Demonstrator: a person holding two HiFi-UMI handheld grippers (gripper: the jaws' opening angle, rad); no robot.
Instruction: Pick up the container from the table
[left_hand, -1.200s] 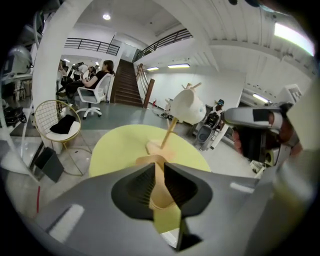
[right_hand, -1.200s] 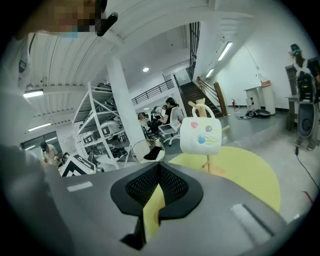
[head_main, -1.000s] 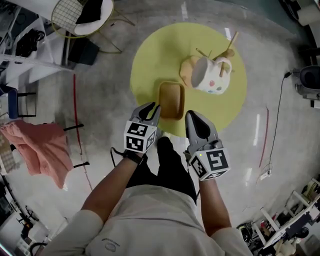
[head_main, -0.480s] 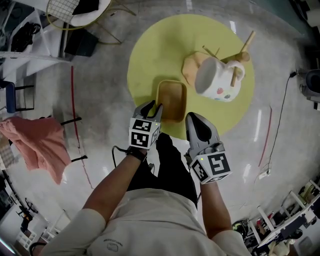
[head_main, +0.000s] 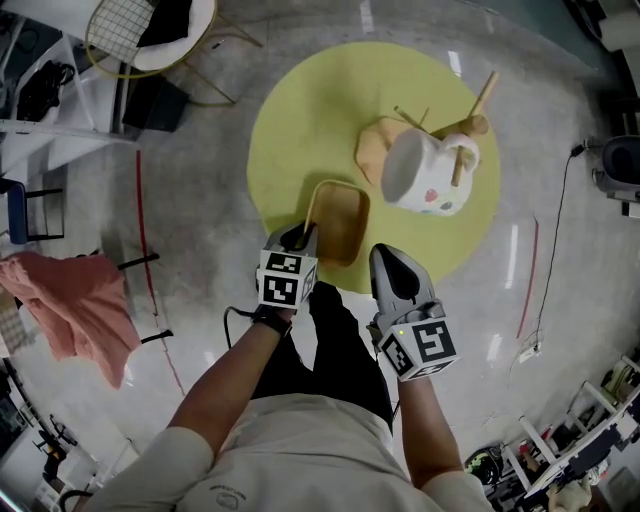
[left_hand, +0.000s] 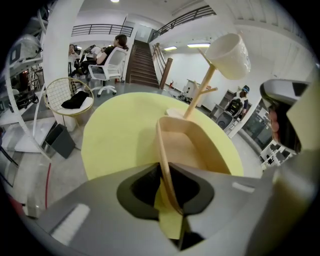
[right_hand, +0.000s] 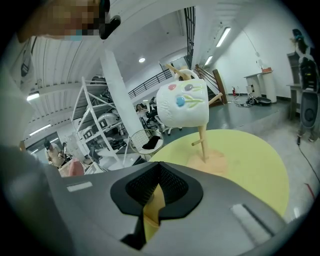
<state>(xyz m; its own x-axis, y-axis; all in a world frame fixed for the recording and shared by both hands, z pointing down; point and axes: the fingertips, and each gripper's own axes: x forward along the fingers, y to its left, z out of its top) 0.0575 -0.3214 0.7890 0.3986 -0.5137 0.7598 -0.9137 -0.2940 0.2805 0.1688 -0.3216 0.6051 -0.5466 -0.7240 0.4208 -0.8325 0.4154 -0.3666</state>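
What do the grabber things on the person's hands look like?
Both are grey, pointed like beaks, with black pads inside. The left gripper and right gripper each carry a white cube with black square markers. The person wears pale short sleeves.

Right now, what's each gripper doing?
Left gripper: shut on the container wall.
Right gripper: shut, empty.

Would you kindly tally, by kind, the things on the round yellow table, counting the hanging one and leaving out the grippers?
Wooden container: 1
Wooden mug stand: 1
White mug, hanging on the stand: 1
Total: 3
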